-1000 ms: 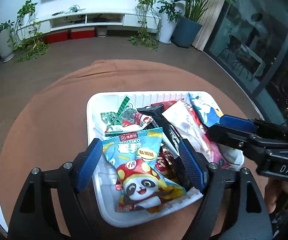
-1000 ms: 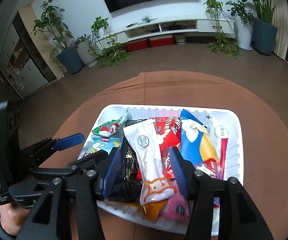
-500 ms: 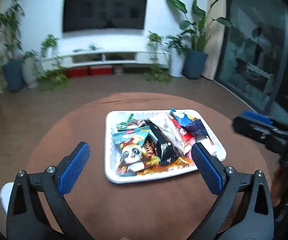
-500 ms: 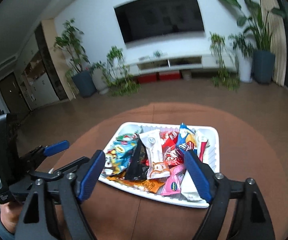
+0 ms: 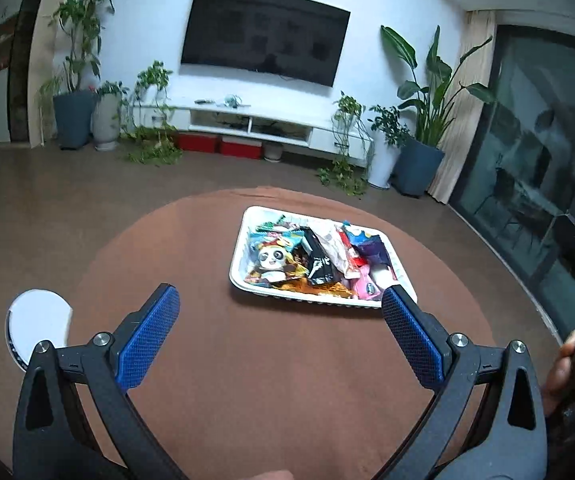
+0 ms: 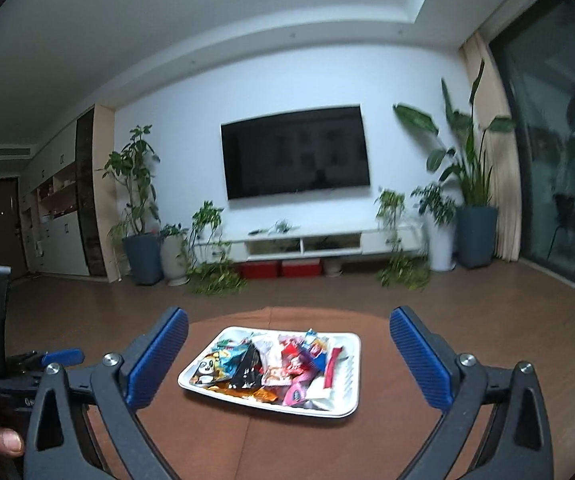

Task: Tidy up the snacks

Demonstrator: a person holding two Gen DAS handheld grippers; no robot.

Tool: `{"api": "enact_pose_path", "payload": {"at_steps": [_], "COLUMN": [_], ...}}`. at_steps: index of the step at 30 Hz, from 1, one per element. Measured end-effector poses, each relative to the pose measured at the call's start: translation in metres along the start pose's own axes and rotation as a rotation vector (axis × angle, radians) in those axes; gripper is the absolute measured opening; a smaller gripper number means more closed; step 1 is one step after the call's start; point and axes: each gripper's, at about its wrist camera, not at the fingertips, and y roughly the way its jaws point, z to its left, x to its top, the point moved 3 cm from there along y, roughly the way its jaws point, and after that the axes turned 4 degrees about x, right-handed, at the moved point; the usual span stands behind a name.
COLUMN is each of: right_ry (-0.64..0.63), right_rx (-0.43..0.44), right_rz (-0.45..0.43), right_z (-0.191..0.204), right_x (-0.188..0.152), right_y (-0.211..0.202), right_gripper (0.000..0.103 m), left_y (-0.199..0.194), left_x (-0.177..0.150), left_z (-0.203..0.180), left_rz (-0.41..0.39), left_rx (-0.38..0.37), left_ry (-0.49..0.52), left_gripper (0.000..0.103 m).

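Observation:
A white tray full of several snack packets stands on the round brown table. A panda packet lies at its left and a black packet in the middle. My left gripper is open and empty, well back from the tray. In the right wrist view the tray lies ahead between the open, empty fingers of my right gripper. The left gripper also shows at that view's left edge.
A white round object sits at the table's left edge. Beyond the table are brown floor, a white TV bench, potted plants and glass doors on the right.
Both grippers have pulled back and risen away from the tray and opened wider. The tray now looks small and far ahead. The snacks have stayed in the tray.

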Motion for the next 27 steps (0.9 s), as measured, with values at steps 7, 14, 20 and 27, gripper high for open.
{"api": "enact_pose_path", "payload": {"at_steps": [7,14,20,27], "right_ry": [0.011,-0.055,-0.047,-0.027], "right_rx": [-0.040,-0.059,-0.036,-0.017], "right_rz": [-0.035,-0.057,0.050,0.165], "right_z": [-0.002,0.007,0.010,0.013], "right_x": [0.000,-0.004,-0.022,-0.044], "right_y": [-0.031,-0.053,-0.052,-0.051], "right_gripper": [0.103,0.103,0.103,0.103], "left_y": [-0.043,-0.061,-0.061,-0.048], "left_x": [-0.012,-0.024,-0.041,-0.070], "left_z": [-0.005,-0.008,-0.012,-0.018], "left_rz": [-0.059,-0.049,0.003,0.073], "left_rx": [0.159,0.186,0.180,0.182], "left_ry": [0.087,0.098,0.096,0.107], "left_gripper": [0.102,0.102,0.102,0.102]}}
